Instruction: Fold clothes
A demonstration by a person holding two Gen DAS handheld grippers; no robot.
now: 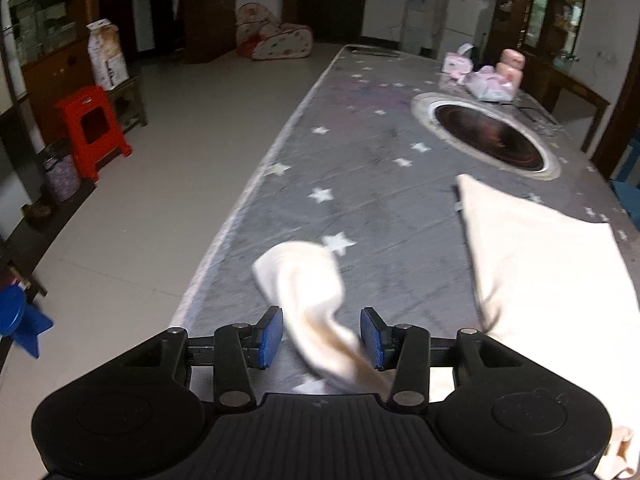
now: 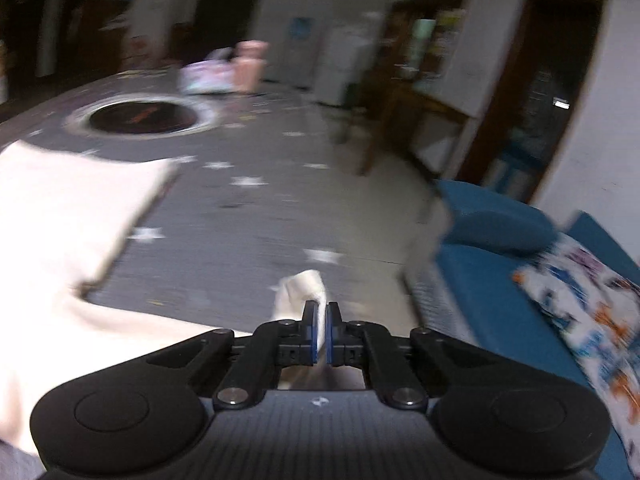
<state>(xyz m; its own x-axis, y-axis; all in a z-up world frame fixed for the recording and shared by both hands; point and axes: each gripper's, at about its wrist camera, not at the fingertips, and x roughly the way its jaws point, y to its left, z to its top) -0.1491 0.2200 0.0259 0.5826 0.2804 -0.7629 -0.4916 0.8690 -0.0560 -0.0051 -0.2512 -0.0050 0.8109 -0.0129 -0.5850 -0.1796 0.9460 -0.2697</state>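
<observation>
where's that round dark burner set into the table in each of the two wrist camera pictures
Left wrist view: the round dark burner sits upper right, beyond the far corner of the cream garment.
Right wrist view: the burner sits upper left, blurred, beyond the garment.
Shared landmark: the pink items on the table's far end, past the burner.

Soft matt cloth garment [image 1: 552,264] — glossy floor [image 1: 160,184]
</observation>
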